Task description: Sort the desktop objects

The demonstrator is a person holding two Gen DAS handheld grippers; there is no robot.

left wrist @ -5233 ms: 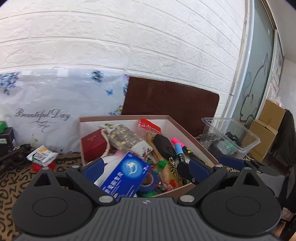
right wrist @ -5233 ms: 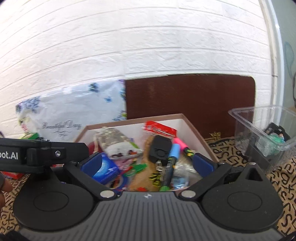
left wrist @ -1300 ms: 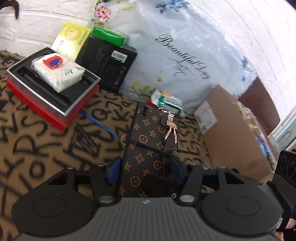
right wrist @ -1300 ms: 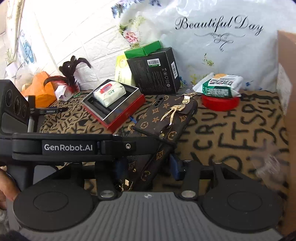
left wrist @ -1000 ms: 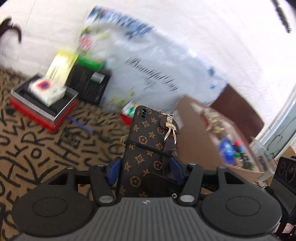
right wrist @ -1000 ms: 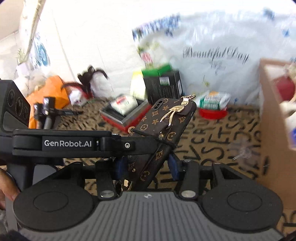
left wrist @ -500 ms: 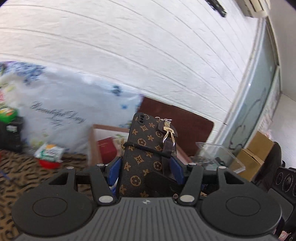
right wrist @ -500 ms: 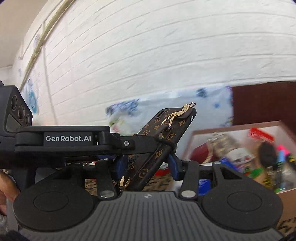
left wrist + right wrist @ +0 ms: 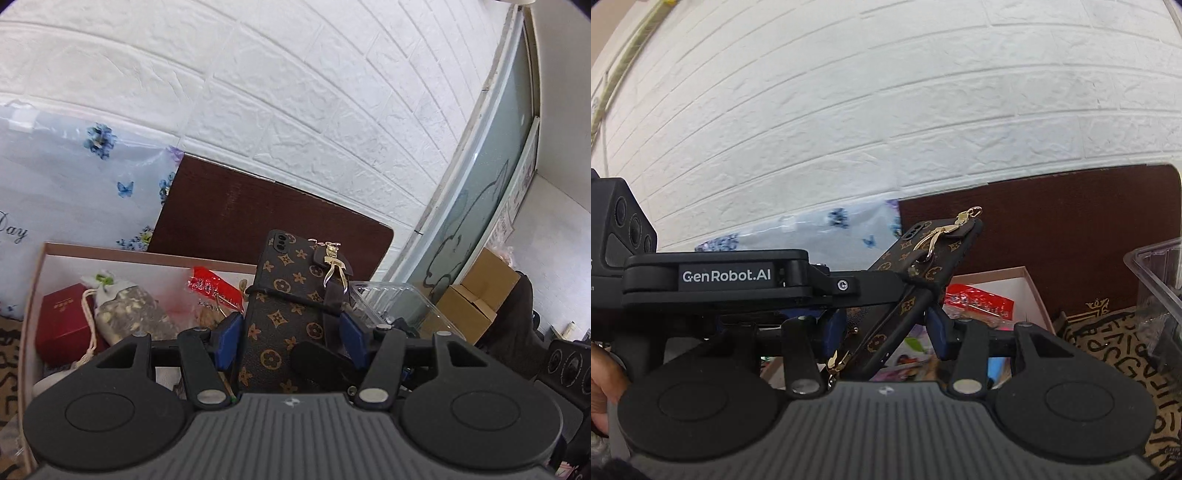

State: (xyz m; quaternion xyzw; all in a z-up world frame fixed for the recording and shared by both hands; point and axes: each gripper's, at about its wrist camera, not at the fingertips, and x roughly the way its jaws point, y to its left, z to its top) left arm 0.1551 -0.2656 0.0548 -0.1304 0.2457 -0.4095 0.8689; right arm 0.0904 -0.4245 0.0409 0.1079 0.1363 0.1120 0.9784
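A brown monogram phone case (image 9: 284,314) with a gold clasp stands upright between the blue pads of my left gripper (image 9: 290,334), which is shut on it. The case is held in the air over a cardboard box (image 9: 33,273) full of small items. In the right wrist view the same case (image 9: 923,273) leans across between the blue pads of my right gripper (image 9: 886,332), which also grips it, with the left gripper's black body (image 9: 738,277) beside it. The box shows behind the case (image 9: 1030,284).
In the box lie a red gift box (image 9: 62,325), a cloth pouch (image 9: 125,314) and a red packet (image 9: 214,288). A clear plastic tub (image 9: 1156,280) stands right of the box. A brown board (image 9: 258,229) and a flowered plastic bag (image 9: 74,184) lean on the white brick wall.
Both grippers have carried the phone case from the patterned table top up and rightward to above the cardboard box. Over the last half second it moved further over the box.
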